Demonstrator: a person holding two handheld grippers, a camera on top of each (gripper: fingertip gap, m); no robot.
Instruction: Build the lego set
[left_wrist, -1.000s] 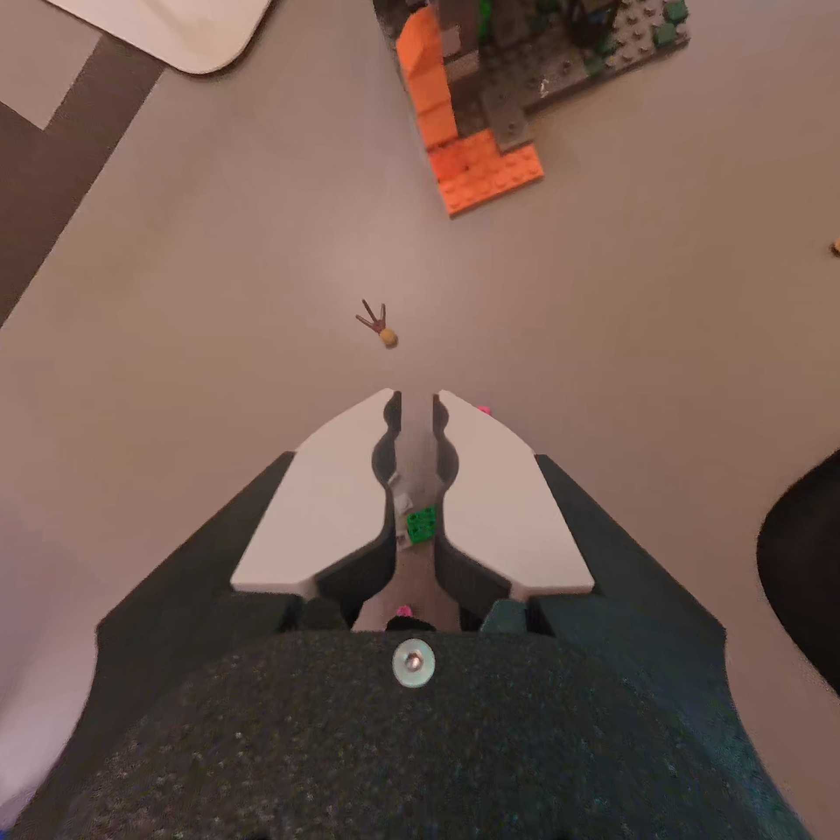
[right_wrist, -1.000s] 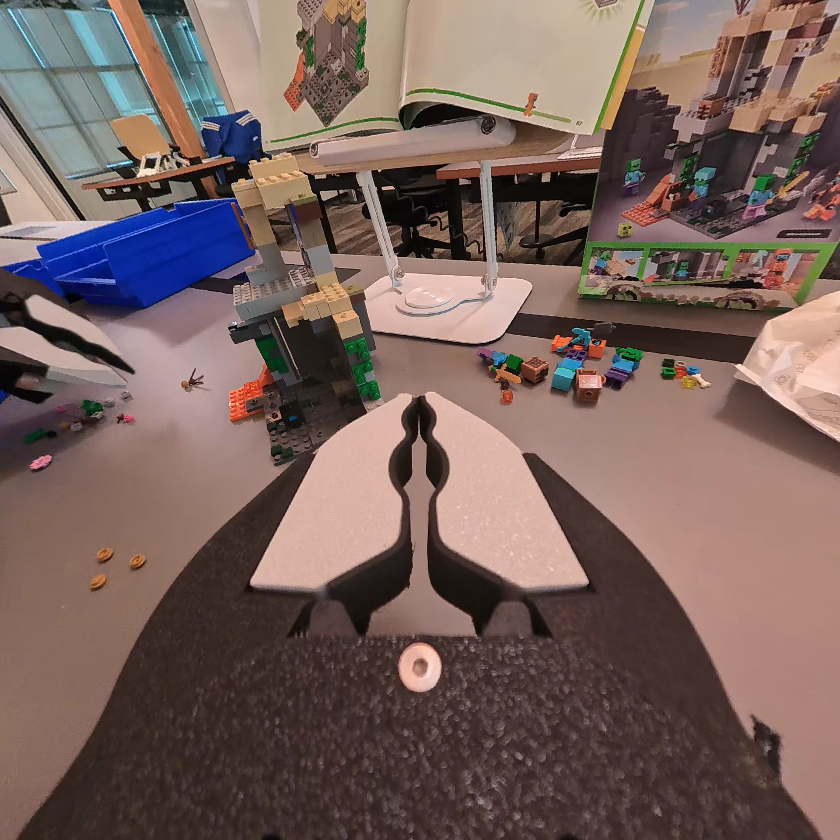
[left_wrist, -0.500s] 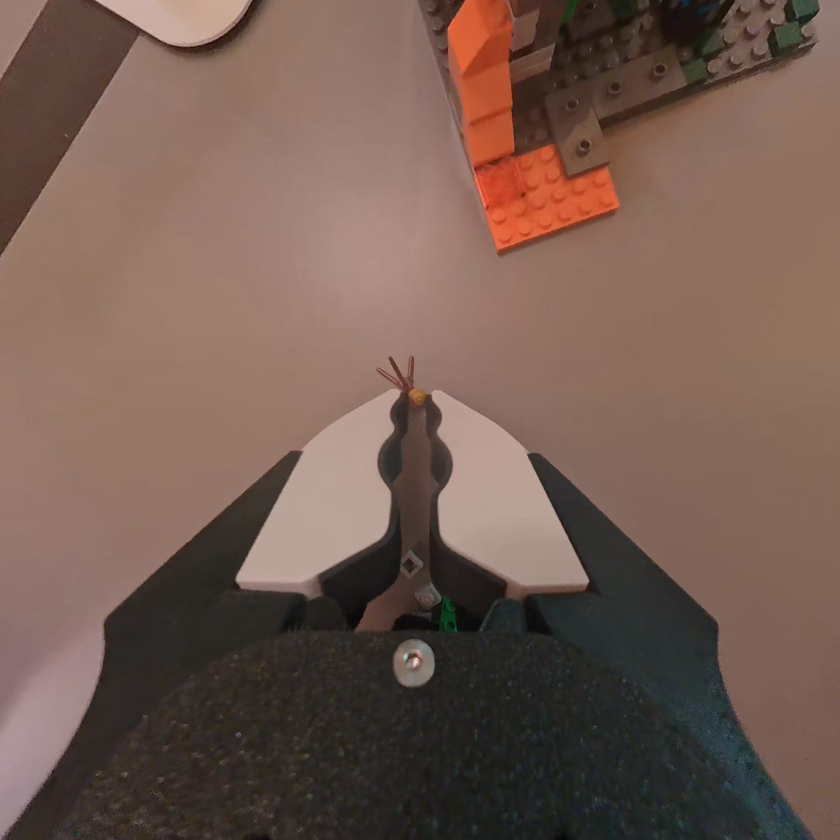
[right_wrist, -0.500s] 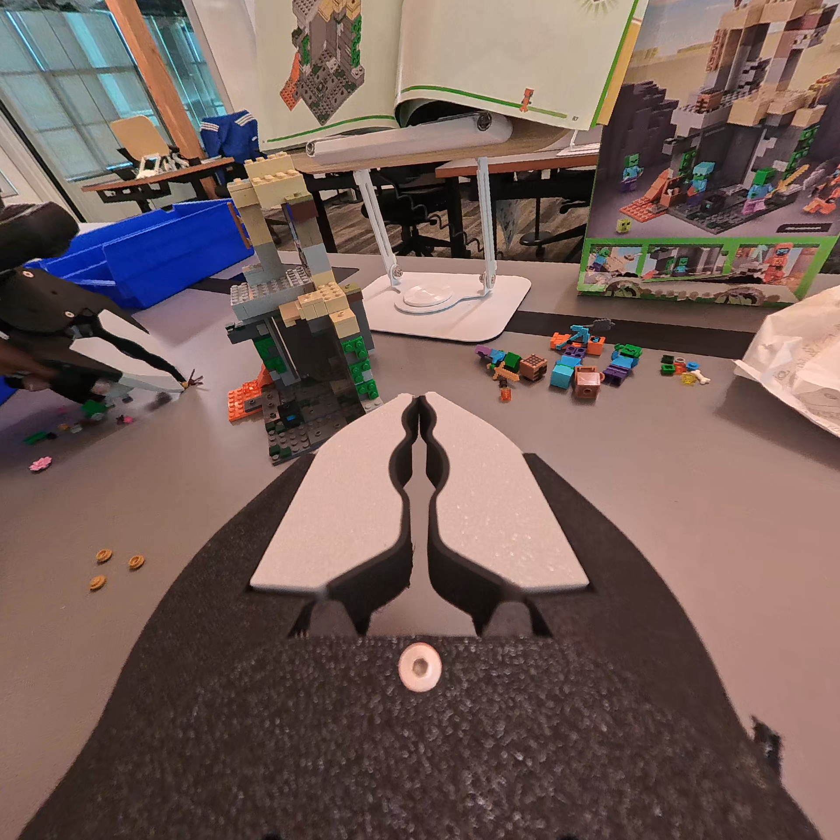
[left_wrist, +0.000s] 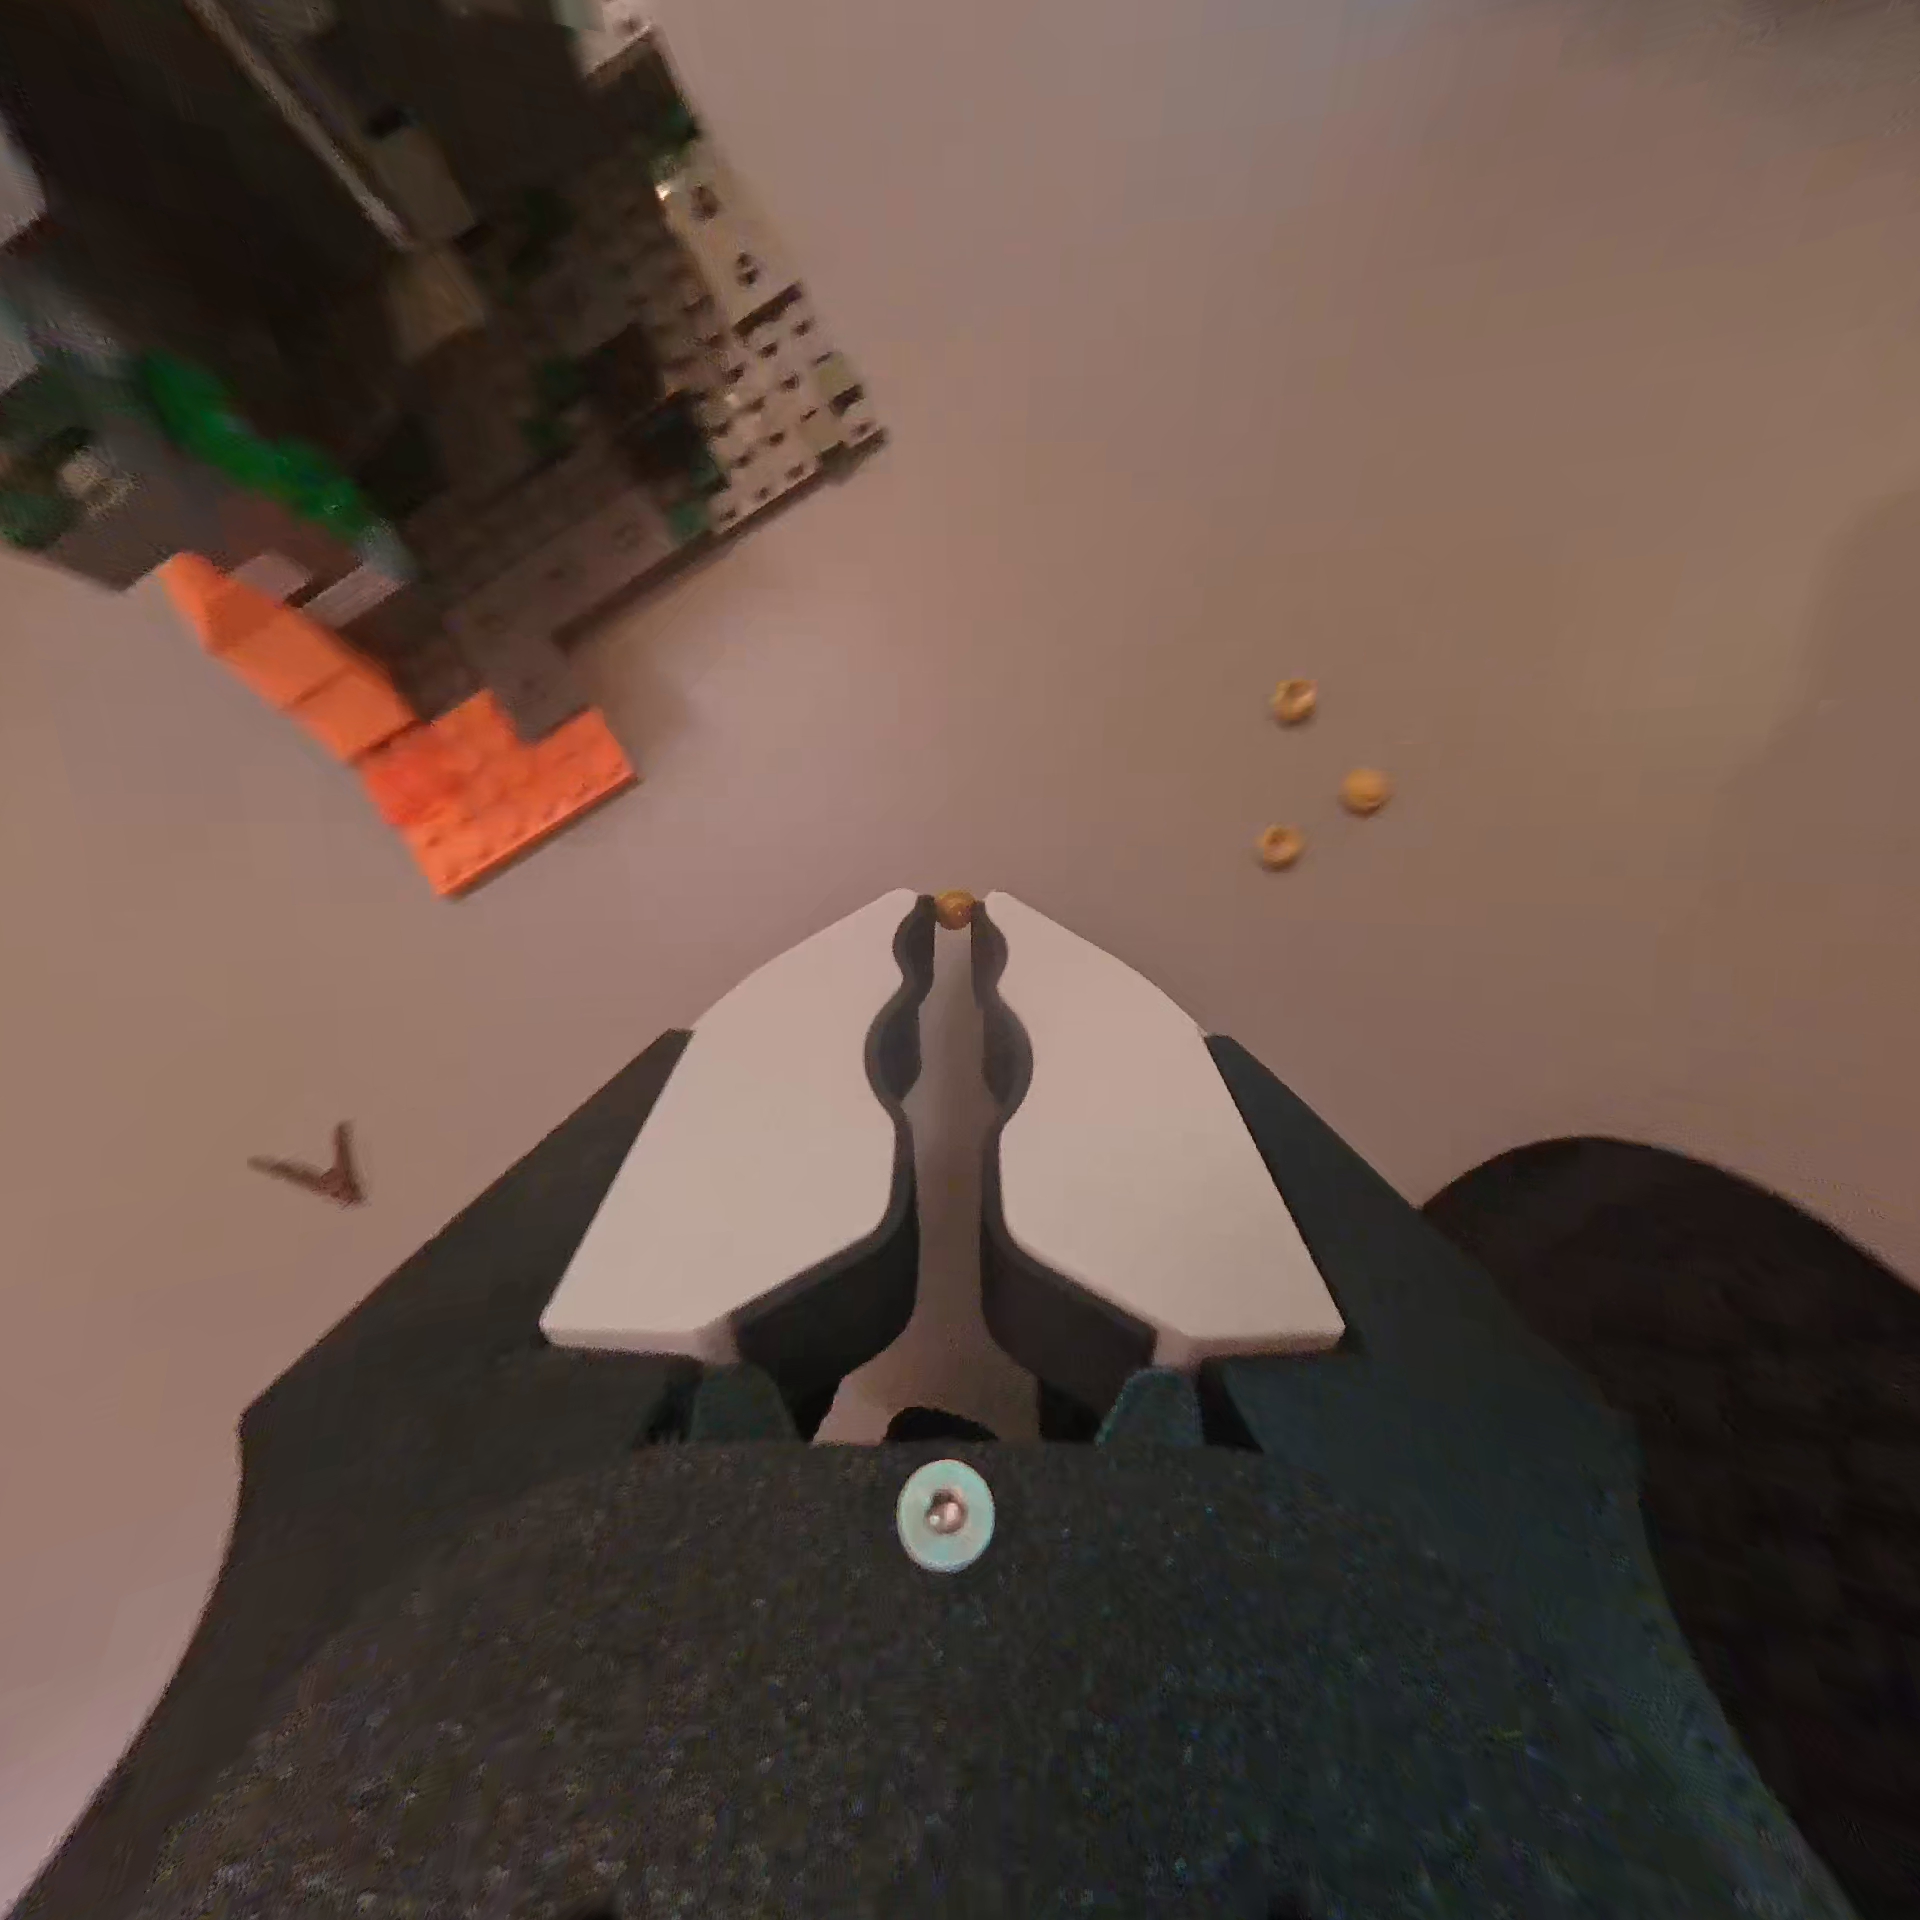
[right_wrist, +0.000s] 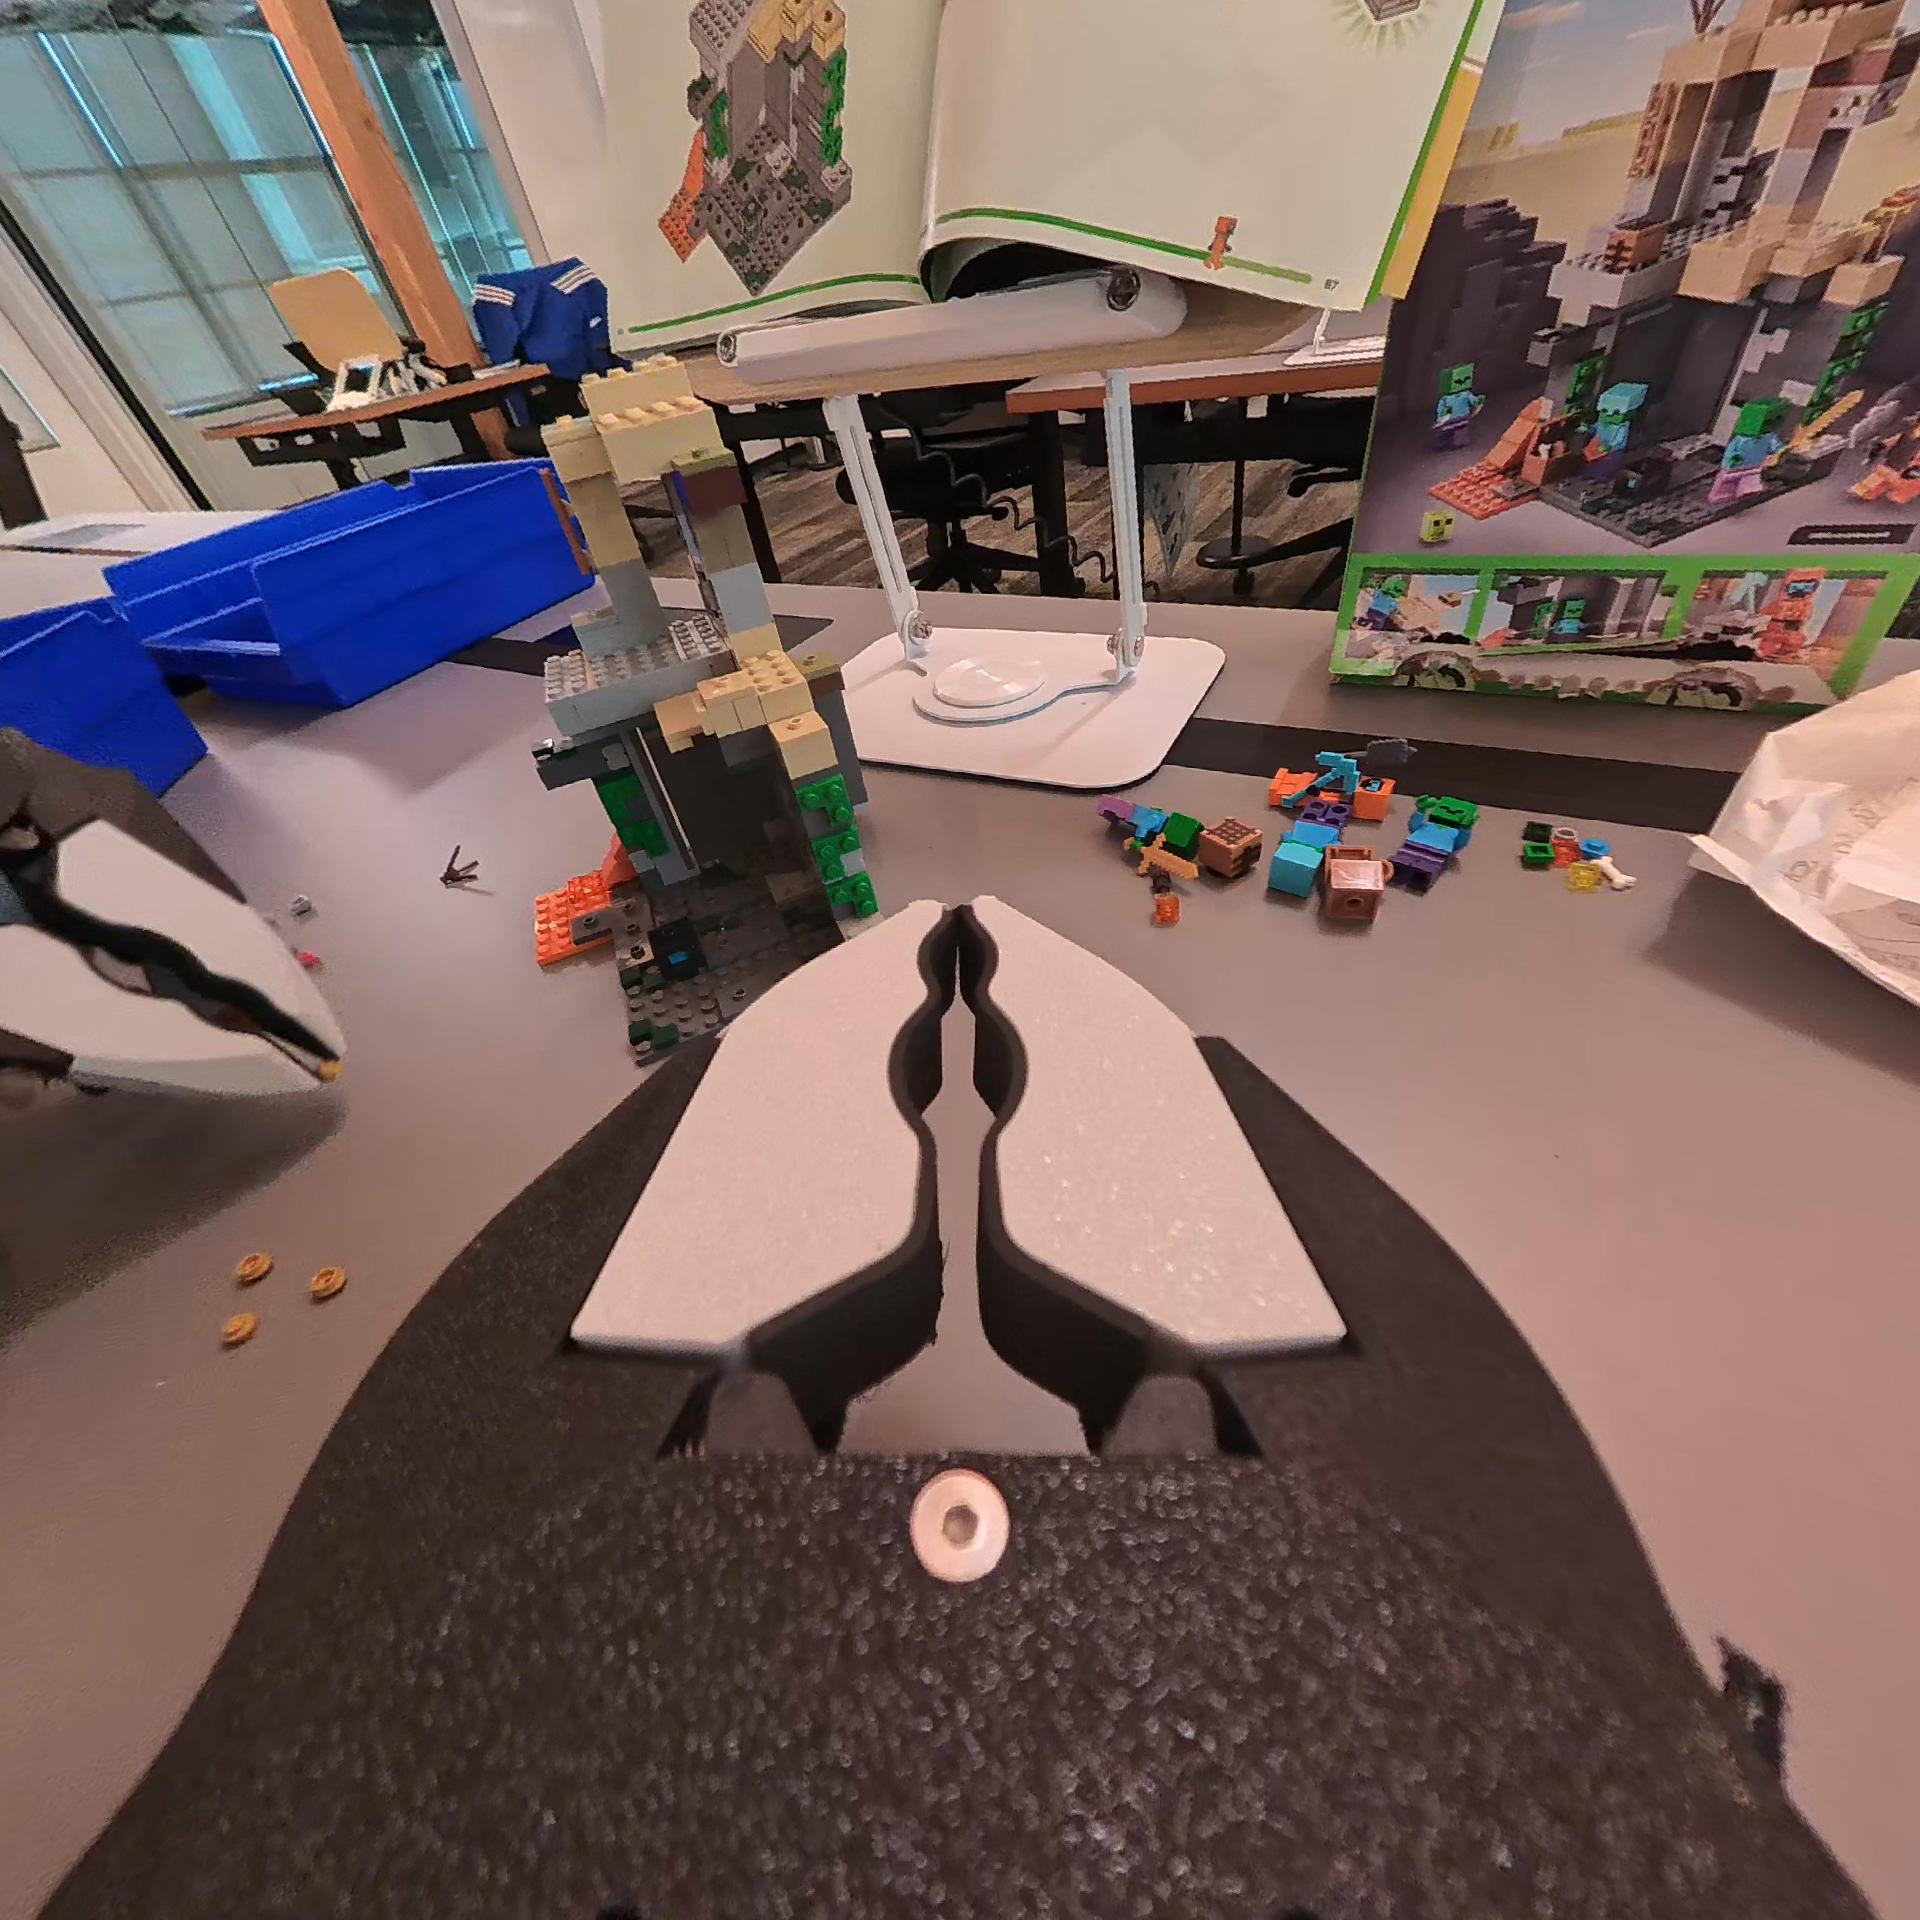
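Observation:
My left gripper (left_wrist: 953, 906) is shut on a small round gold stud (left_wrist: 953, 907) and holds it above the grey table, right of the build's orange plate (left_wrist: 499, 795). In the right wrist view the left gripper (right_wrist: 322, 1062) hangs at the left with the gold stud (right_wrist: 330, 1068) at its tips. The lego build (right_wrist: 707, 727), a grey, tan and green tower, stands mid-table. A brown twig piece (left_wrist: 317, 1172) lies alone on the table, also seen in the right wrist view (right_wrist: 457, 868). My right gripper (right_wrist: 958, 914) is shut and empty, in front of the build.
Three gold studs (left_wrist: 1314, 774) lie right of my left gripper. Loose bricks and minifigures (right_wrist: 1340, 831) lie at the right. A white stand (right_wrist: 1039, 717) holds the instruction booklet (right_wrist: 935, 145). The set box (right_wrist: 1662, 416), blue bins (right_wrist: 332, 592) and a white bag (right_wrist: 1849, 831) border the table. My right fingertips sit around 25 centimetres from my left ones. The brown twig piece (left_wrist: 317, 1172) is closer to my left gripper, around 15 centimetres from its tips; the right tips are 35 centimetres off. The right camera catches it too, in the right wrist view (right_wrist: 461, 871).
My left gripper has closed on the gold stud, pulled it off the twig piece and carried it up and to the right. The twig stays on the table. The right gripper has not moved.

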